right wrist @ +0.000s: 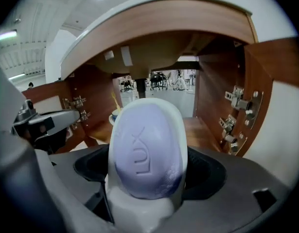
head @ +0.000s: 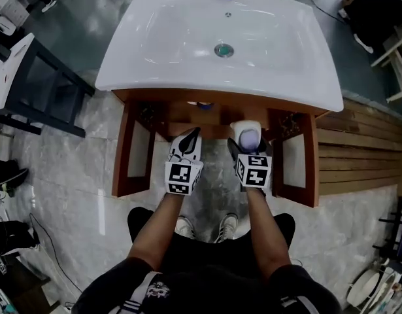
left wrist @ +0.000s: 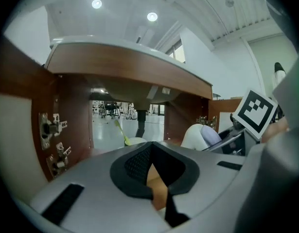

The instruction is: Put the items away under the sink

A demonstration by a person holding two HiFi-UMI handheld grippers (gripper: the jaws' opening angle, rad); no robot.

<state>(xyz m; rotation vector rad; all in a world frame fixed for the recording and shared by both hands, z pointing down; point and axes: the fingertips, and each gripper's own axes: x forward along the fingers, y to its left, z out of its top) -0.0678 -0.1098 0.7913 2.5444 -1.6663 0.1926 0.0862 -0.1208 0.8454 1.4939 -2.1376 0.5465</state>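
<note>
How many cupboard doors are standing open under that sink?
2. The left door swings out beside the left gripper. The right door swings out beside the right gripper, which holds a soap dish. No other doors show.

Grey marbled floor [head: 70, 175], glossy with reflections. Wooden slats [head: 357, 156] lie at the right, and a dark-framed table [head: 57, 61] stands at the left. Round lights [left wrist: 96, 4] shine in a white ceiling above a white wall [left wrist: 207, 62].
</note>
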